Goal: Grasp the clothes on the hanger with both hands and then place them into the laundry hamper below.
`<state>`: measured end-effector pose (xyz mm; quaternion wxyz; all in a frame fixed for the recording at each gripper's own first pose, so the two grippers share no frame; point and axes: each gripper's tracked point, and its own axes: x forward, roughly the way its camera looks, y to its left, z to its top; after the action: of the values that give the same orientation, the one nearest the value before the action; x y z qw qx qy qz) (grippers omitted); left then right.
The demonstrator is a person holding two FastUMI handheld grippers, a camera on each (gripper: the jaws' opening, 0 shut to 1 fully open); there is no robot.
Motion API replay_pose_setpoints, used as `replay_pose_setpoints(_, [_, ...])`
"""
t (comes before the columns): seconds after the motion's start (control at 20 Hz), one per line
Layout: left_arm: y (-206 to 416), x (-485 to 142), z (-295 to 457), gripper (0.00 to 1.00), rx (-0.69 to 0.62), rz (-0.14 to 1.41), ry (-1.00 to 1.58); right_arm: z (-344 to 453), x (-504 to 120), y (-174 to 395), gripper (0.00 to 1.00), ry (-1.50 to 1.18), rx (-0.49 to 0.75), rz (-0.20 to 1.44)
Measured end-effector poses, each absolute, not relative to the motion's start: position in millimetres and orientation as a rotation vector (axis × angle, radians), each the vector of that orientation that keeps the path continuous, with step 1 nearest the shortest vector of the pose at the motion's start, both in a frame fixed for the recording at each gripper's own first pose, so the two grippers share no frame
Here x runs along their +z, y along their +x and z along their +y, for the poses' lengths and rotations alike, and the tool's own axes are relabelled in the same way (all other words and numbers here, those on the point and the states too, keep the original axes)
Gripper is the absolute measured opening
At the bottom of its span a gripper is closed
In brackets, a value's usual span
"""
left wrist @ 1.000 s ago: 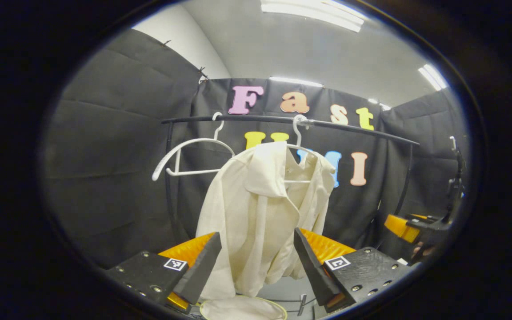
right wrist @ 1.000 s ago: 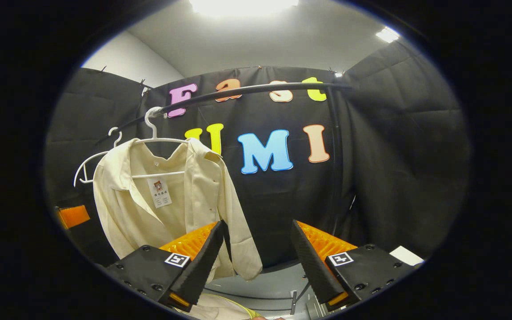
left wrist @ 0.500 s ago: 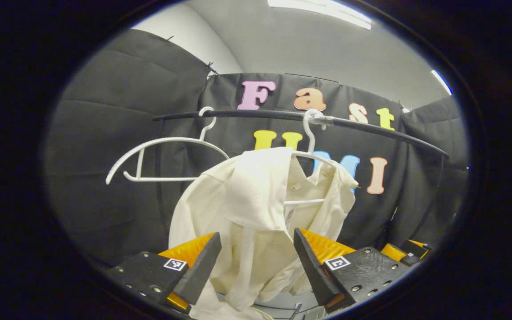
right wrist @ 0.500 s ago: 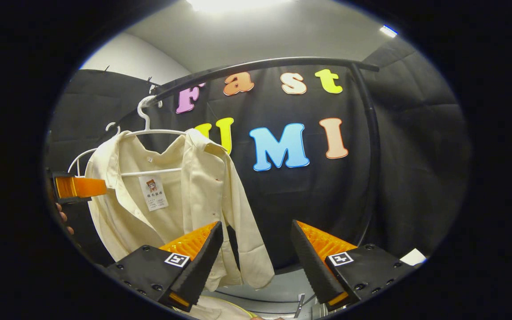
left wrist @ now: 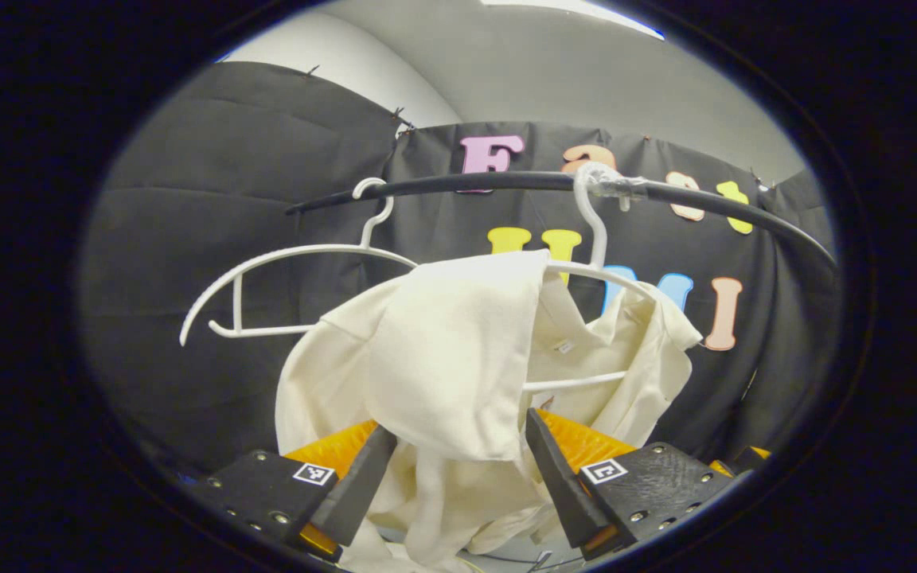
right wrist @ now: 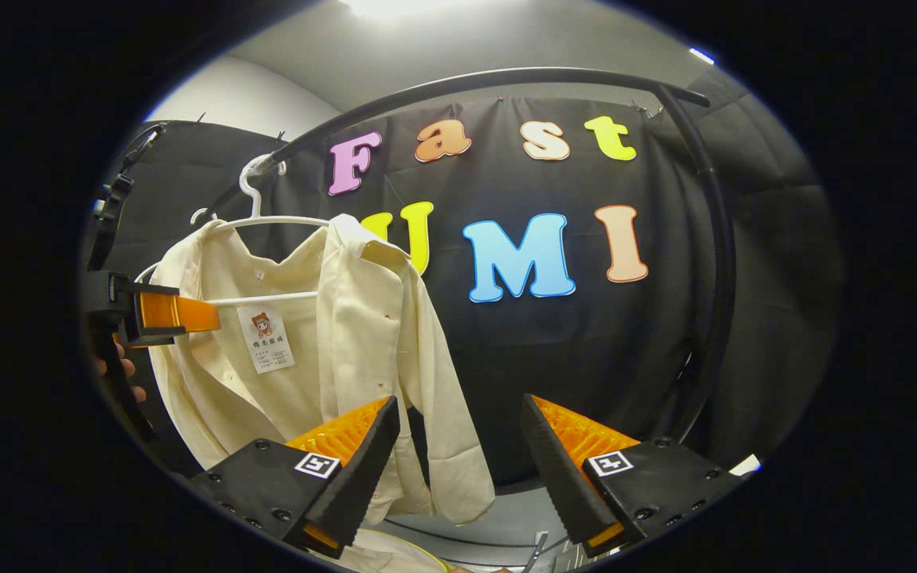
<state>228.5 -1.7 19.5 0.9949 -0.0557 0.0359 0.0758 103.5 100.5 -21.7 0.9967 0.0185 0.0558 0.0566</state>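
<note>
A cream shirt (left wrist: pixel 442 374) hangs on a white hanger (left wrist: pixel 595 239) from a black rail (left wrist: pixel 506 181). In the left gripper view my left gripper (left wrist: pixel 452 477) is open, and the shirt's collar and shoulder lie between its fingers without being pressed. The right gripper view has the same shirt (right wrist: pixel 323 350) at left, with the left gripper (right wrist: pixel 176 314) reaching its left shoulder. My right gripper (right wrist: pixel 452 469) is open; the shirt's sleeve hangs just left of its gap. A pale hamper rim (right wrist: pixel 395 553) peeks at the bottom.
An empty white hanger (left wrist: pixel 267 278) hangs on the rail left of the shirt. The rail bends down into a black upright post (right wrist: pixel 717 263) at right. Black cloth walls close the booth behind.
Both grippers have moved up and closer to the shirt. The left gripper's fingers now straddle the collar and shoulder. The hamper has slid almost out of sight below.
</note>
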Motion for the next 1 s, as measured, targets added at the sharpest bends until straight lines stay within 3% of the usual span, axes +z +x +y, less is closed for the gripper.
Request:
replay_pose_setpoints(0.05, [233.5, 19.7, -0.3, 0.96, 0.167, 0.07, -0.106, 100.3, -21.7, 105.9, 0.92, 0.037, 0.12, 0.112])
replay_pose_setpoints(0.1, [237.2, 19.0, 1.4, 0.96, 0.183, 0.068, -0.1, 100.1, -23.2, 109.2, 0.98, 0.035, 0.126, 0.112])
replay_pose_setpoints(0.25, [244.7, 17.7, 8.8, 0.94, 0.216, 0.066, -0.084, 98.2, -24.1, 115.7, 0.97, 0.035, 0.14, 0.116])
replay_pose_setpoints(0.3, [244.8, 16.1, 12.6, 0.88, 0.229, 0.068, -0.078, 98.1, -25.9, 115.6, 0.97, 0.036, 0.144, 0.118])
replay_pose_setpoints(0.35, [245.9, 15.7, 14.8, 0.73, 0.236, 0.071, -0.078, 97.7, -26.8, 116.7, 0.92, 0.038, 0.15, 0.121])
replay_pose_setpoints(0.4, [246.6, 14.6, 14.4, 0.67, 0.237, 0.073, -0.079, 98.0, -27.0, 118.9, 0.97, 0.039, 0.156, 0.122])
replay_pose_setpoints(0.55, [251.7, 13.5, 11.5, 0.33, 0.203, 0.075, -0.089, 104.3, -25.5, 129.5, 0.98, 0.054, 0.184, 0.126])
replay_pose_setpoints(0.65, [246.7, 15.1, 7.8, 0.19, 0.152, 0.074, -0.107, 113.4, -19.8, 135.8, 0.97, 0.072, 0.212, 0.124])
replay_pose_setpoints(0.75, [237.0, 21.2, 18.2, 0.19, 0.161, 0.055, -0.102, 123.9, -11.5, 138.1, 0.97, 0.104, 0.244, 0.12])
replay_pose_setpoints(0.8, [238.4, 18.0, 14.0, 0.01, 0.136, 0.056, -0.108, 133.3, -7.6, 140.1, 0.97, 0.128, 0.273, 0.127])
replay_pose_setpoints(0.85, [238.2, 15.9, 9.5, 0.01, 0.124, 0.068, -0.108, 143.0, -2.6, 145.7, 0.93, 0.147, 0.306, 0.122])
replay_pose_setpoints(1.0, [236.4, 20.0, 11.4, 0.01, 0.104, 0.06, -0.109, 170.8, 7.3, 163.0, 0.97, 0.173, 0.366, 0.129])
